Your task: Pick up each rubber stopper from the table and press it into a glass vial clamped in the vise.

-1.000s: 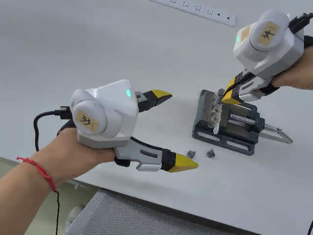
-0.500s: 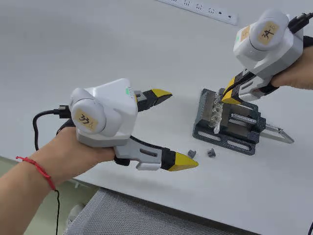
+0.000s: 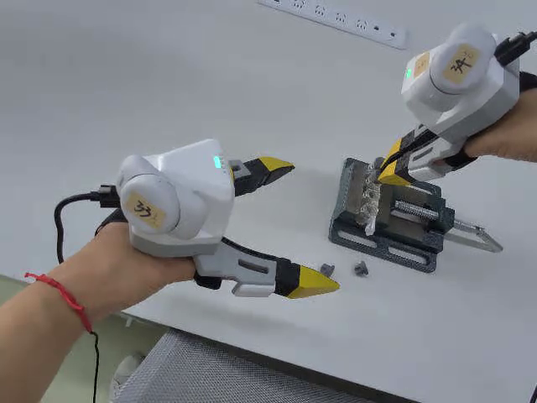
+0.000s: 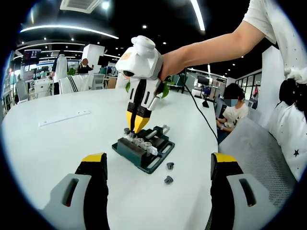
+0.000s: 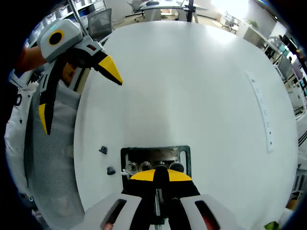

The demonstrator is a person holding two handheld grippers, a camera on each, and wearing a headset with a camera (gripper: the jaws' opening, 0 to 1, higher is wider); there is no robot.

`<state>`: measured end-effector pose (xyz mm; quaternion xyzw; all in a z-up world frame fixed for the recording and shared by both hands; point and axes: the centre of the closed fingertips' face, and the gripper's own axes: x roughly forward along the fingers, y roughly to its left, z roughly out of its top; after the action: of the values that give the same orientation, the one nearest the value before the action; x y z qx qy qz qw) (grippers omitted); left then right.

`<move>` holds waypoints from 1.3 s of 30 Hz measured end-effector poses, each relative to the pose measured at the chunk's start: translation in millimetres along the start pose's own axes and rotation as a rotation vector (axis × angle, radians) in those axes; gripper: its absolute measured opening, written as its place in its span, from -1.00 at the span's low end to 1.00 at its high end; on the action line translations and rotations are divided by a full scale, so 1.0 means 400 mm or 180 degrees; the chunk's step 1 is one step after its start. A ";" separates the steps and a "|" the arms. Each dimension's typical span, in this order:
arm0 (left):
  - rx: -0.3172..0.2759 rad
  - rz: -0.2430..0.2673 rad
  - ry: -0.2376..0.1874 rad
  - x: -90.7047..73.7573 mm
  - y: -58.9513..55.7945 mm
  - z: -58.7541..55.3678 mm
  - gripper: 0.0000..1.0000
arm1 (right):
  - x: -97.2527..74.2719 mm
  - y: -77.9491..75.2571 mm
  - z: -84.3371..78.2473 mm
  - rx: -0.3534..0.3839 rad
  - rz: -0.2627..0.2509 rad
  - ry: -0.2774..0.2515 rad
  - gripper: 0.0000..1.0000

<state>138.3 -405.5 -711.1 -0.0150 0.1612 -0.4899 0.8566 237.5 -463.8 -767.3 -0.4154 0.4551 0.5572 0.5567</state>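
A dark green vise (image 3: 394, 238) stands on the white table with several clear glass vials (image 3: 369, 198) in a row between its jaws. My right gripper (image 3: 388, 175) hangs just over the row's far end, shut on a dark rubber stopper (image 5: 160, 171). A grey stopper (image 4: 127, 130) caps the end vial beside it. Two loose grey stoppers (image 3: 327, 269) (image 3: 362, 269) lie in front of the vise. My left gripper (image 3: 300, 225) hovers left of the vise, wide open with nothing in it.
A white power strip (image 3: 336, 15) lies along the far side of the table. The table's near edge runs just below the left gripper, with a grey mesh chair (image 3: 235, 369) beneath. A black cable (image 3: 63, 214) trails from the left gripper.
The right gripper has eased slightly down toward the vials. The left gripper stays open in about the same place.
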 end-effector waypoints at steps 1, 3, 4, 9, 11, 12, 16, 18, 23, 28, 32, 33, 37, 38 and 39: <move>0.0002 -0.0005 -0.0002 0.001 0.000 0.002 0.76 | 0.000 0.001 0.000 -0.0001 0.0005 0.0006 -0.95; 0.0005 -0.0012 -0.0007 0.003 0.000 0.004 0.76 | 0.000 0.001 0.000 0.0007 -0.0001 0.0018 -0.96; 0.0006 -0.0014 -0.0008 0.004 0.000 0.005 0.76 | 0.000 0.002 0.001 -0.0034 -0.0001 0.0024 -0.96; 0.0004 -0.0019 -0.0014 0.005 0.002 0.005 0.75 | 0.001 0.000 0.001 -0.0044 0.0001 0.0083 -0.97; 0.0001 -0.0024 -0.0016 0.006 0.001 0.005 0.75 | 0.002 0.000 0.004 -0.0049 0.0001 0.0127 -0.97; -0.0001 -0.0026 -0.0016 0.007 0.000 0.005 0.75 | 0.003 0.000 0.003 -0.0073 0.0000 0.0148 -0.97; -0.0007 -0.0027 -0.0021 0.009 0.000 0.006 0.75 | 0.005 -0.002 0.003 -0.0092 0.0018 0.0214 -0.96; -0.0006 -0.0028 -0.0029 0.010 0.000 0.007 0.75 | 0.005 -0.001 0.001 -0.0109 0.0027 0.0233 -0.97; -0.0007 -0.0031 -0.0039 0.012 0.000 0.009 0.74 | 0.008 -0.001 0.003 -0.0045 0.0041 0.0245 -0.97; -0.0008 -0.0033 -0.0047 0.015 0.001 0.013 0.74 | 0.013 0.003 0.007 -0.0153 0.0030 0.0324 -0.97; -0.0008 -0.0022 -0.0043 0.012 0.004 0.012 0.74 | 0.016 -0.002 0.005 -0.0187 0.0043 0.0432 -0.98; -0.0012 -0.0017 -0.0045 0.011 0.005 0.012 0.74 | 0.018 -0.002 0.006 -0.0184 0.0055 0.0444 -0.99; -0.0018 0.0003 -0.0046 0.005 0.010 0.010 0.74 | 0.016 -0.001 0.003 -0.0145 0.0104 0.0485 -0.99; -0.0017 0.0007 -0.0041 0.004 0.011 0.009 0.74 | 0.017 -0.003 0.003 -0.0150 0.0107 0.0486 -0.99; -0.0015 0.0012 -0.0044 0.004 0.012 0.009 0.74 | 0.018 -0.004 0.003 -0.0152 0.0106 0.0483 -0.99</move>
<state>143.8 -404.7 -709.1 -0.0201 0.1565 -0.4879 0.8585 238.7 -461.1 -774.3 -0.4620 0.4895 0.5439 0.5012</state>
